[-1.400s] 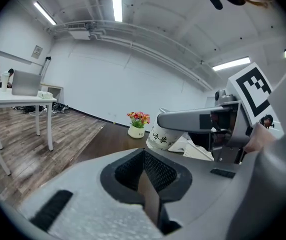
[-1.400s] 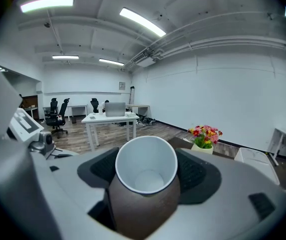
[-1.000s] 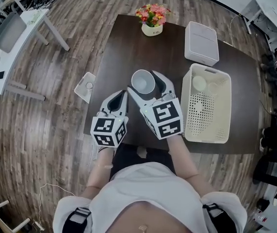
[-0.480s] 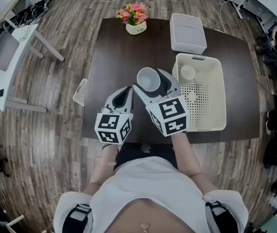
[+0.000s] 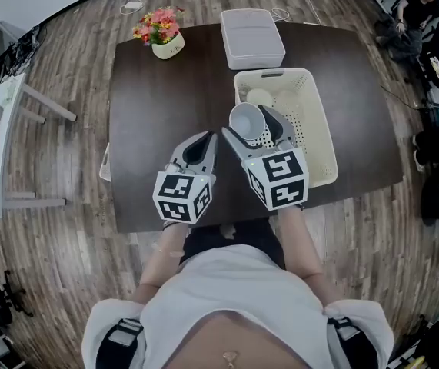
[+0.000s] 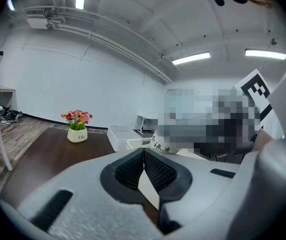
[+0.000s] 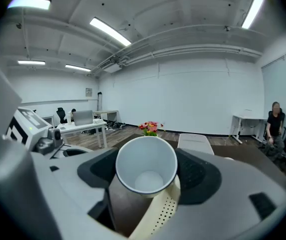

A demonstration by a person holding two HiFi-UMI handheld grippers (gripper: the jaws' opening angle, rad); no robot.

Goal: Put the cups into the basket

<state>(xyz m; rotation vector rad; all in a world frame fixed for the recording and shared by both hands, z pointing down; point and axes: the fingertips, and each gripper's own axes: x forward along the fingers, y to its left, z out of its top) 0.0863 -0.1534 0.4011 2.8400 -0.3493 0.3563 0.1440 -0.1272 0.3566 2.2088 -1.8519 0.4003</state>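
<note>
A dark desk point(image 5: 165, 114) is seen from above, and the pale perforated basket point(image 5: 315, 141) is set on its right half. Just beyond the basket's far wall a white lidded box point(image 5: 251, 37) is placed, and far to the left of that box, well apart from the basket, a small pot of flowers point(image 5: 160, 35) is stood.

The right gripper point(image 5: 251, 129) is held over the basket's left wall. Its fingers point(image 7: 203, 176) are spread wide and pressed on either side of a white cup point(image 7: 146, 166). The cup is carried in the air above the basket's left rim, with its open mouth turned back toward the person and the perforated wall seen directly beneath it.

The left gripper point(image 5: 202, 141) is held over bare desk to the left of the basket. Its fingers point(image 6: 158, 171) are pressed together, with nothing between them.

A second cup point(image 5: 259, 97) is seen inside the basket, at its far left corner.
</note>
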